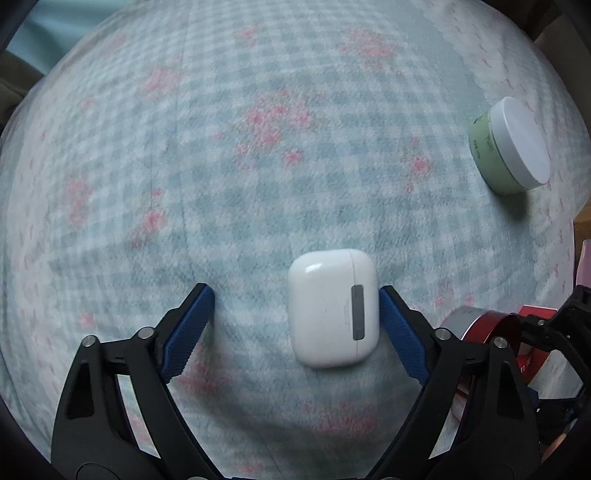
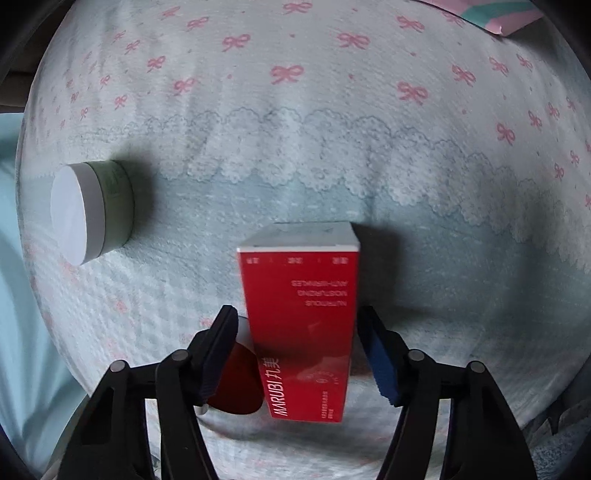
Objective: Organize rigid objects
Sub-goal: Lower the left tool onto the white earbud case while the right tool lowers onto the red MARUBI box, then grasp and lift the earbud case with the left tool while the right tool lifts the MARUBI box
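A white earbud case [image 1: 333, 308] lies on the checked blanket [image 1: 258, 166] between the fingers of my left gripper [image 1: 295, 314]. The gripper is open; its right pad touches or nearly touches the case, the left pad stands well apart. My right gripper [image 2: 299, 343] is open around a red MARUBI box [image 2: 301, 332], with small gaps at both sides. A red round jar [image 2: 236, 380] lies behind the left finger beside the box; it also shows in the left wrist view [image 1: 484, 326]. A green jar with a white lid [image 1: 511, 146] lies on its side; it also shows at the right wrist view's left [image 2: 92, 210].
The bed cover has a bow-print and lace section [image 2: 332, 110] beyond the box. A pink and teal item [image 2: 495, 14] lies at the far upper right. The bed's edge drops off at the left [image 2: 22, 295]. The right gripper's black frame [image 1: 554, 332] shows at the left view's right edge.
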A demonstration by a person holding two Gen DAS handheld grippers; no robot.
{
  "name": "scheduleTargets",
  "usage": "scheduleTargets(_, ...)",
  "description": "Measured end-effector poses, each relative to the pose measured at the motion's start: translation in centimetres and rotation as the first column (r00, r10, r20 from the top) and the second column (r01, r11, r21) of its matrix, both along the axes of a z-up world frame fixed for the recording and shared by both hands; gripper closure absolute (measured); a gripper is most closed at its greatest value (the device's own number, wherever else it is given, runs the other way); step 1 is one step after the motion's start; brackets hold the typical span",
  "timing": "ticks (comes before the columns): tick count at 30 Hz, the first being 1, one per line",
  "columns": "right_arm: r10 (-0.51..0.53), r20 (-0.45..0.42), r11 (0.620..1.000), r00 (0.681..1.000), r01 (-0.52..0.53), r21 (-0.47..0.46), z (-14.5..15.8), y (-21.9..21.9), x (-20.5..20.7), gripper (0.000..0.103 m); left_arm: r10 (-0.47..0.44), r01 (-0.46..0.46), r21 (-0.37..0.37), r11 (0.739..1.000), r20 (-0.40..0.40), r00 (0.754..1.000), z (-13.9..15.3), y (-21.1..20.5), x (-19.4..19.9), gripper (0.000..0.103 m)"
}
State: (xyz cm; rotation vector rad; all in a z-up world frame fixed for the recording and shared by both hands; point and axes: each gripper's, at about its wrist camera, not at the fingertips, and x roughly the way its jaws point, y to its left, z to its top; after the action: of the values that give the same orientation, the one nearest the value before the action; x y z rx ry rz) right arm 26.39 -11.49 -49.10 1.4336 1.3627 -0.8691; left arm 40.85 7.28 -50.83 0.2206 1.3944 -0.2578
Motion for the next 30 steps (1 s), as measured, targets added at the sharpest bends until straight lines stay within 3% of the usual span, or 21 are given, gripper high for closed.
scheduleTargets(2,-0.007,-0.03,1.0,1.0,0.007,0.002,-0.3,0.1,0.2,0.055,-0.009,0.009,-0.002,1.0,0.013,1.0,0.2,-0.6,0.0,0.028)
scheduleTargets(6,0.016,-0.038,1.0,0.999,-0.016,-0.006,-0.4,-0.1,0.1,0.062,-0.05,0.05,-0.014,0.999,0.032,0.998,0.8,-1.6,-0.5,0.059)
scheduleTargets(13,0.087,-0.001,0.996,0.996,-0.087,-0.014,0.3,0.7,0.1,0.064,0.01,-0.012,-0.068,0.998,-0.016,1.0,1.7,0.0,0.3,0.06)
scheduleTargets(17,0.079,0.038,0.997,0.996,-0.08,0.017,1.8,1.7,-0.6,0.064,0.057,-0.057,-0.088,0.995,0.001,0.998,3.0,1.6,0.1,0.06)
scheduleTargets(23,0.117,0.119,0.993,0.986,-0.118,0.0,5.1,2.2,-1.2,0.064,0.126,-0.118,-0.125,0.985,0.055,0.991,7.1,4.3,-0.8,0.061)
scheduleTargets(30,0.165,0.213,0.985,0.963,-0.171,0.008,9.5,2.1,-2.9,0.064,0.112,-0.095,-0.155,0.983,0.103,0.988,13.0,6.9,-4.2,0.062)
